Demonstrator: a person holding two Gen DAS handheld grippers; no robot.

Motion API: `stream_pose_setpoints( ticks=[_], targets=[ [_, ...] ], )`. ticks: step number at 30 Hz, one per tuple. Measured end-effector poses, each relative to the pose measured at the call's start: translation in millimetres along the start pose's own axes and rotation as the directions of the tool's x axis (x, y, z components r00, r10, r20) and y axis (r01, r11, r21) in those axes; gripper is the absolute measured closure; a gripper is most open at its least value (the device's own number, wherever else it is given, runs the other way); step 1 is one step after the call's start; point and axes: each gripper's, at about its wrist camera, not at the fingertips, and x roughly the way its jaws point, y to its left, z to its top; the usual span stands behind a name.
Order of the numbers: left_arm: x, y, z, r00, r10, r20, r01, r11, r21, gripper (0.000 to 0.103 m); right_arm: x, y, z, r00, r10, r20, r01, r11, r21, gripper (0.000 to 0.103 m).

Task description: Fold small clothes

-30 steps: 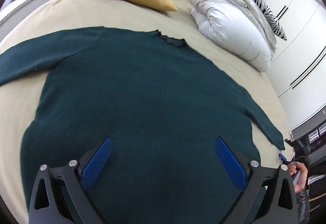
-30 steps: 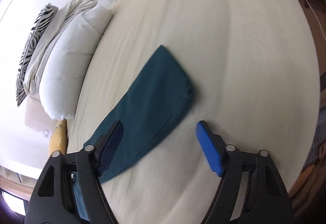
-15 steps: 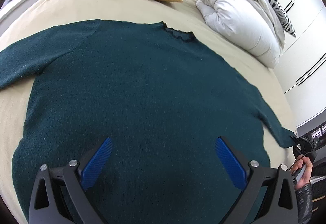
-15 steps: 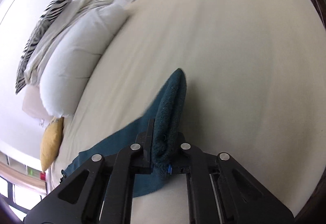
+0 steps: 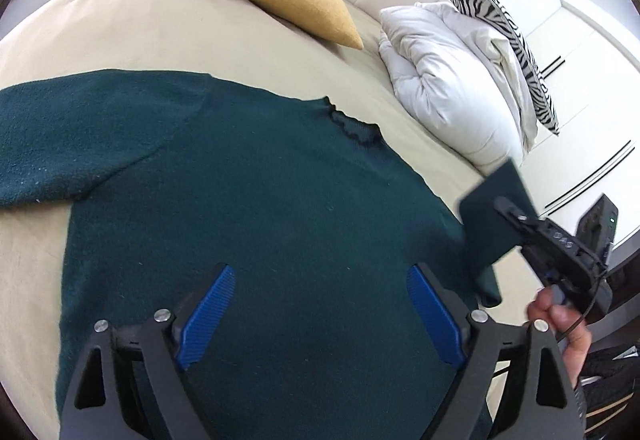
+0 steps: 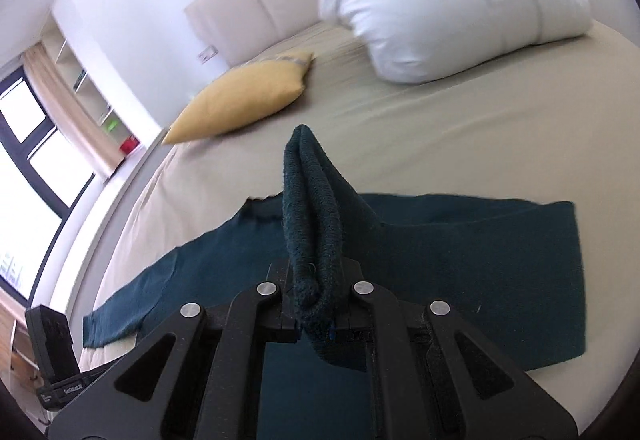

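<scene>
While my left gripper (image 5: 320, 314) hovers, jaws wide, over the dark green sweater (image 5: 248, 207), my right gripper (image 6: 316, 288) pinches its lifted sleeve cuff (image 6: 310, 207).

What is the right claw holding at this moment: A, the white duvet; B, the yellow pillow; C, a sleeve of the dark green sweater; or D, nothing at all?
C: the right claw is shut on a bunched sleeve of the green sweater, lifted off the bed, while the yellow pillow and the white duvet lie untouched farther back.
</scene>
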Motion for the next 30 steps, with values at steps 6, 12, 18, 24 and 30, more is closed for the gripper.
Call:
stream_pose_setpoints(
  ticks=[6,12,18,24,30],
  targets=[
    [-0.8,25.3,5.6,1.0,-0.025,-0.008,0.025,0.999,-0.038,0.016,73.4,54.1,-39.3,0.99,-0.005,-0.142,-0.015,0.991,-0.135,0.096],
    [16.4,20.9,9.0,0.997,-0.065,-0.048,0.062,0.997,-0.048,0.016,97.2,48.3,-85.3,0.971,-0.053,-0.233,0.018,0.989,-0.148,0.079],
    [32.7,7.6,13.9,0.993,-0.088,-0.082,0.084,0.995,-0.046,0.015,57.9,50.1,-129.4,0.98,0.032,-0.195,-0.054,0.993,-0.106,0.04],
    [54.7,-10.9,19.7,0.989,-0.093,-0.115,0.092,0.996,-0.02,0.015,4.5,18.5,-145.2,0.98,0.062,-0.191,-0.073,0.996,-0.05,0.04],
    [92.4,-25.2,31.5,0.986,-0.06,-0.159,0.062,0.998,0.009,0.025,-56.7,-28.4,-147.7,0.992,0.062,-0.108,-0.058,0.998,0.039,0.04]
  ],
)
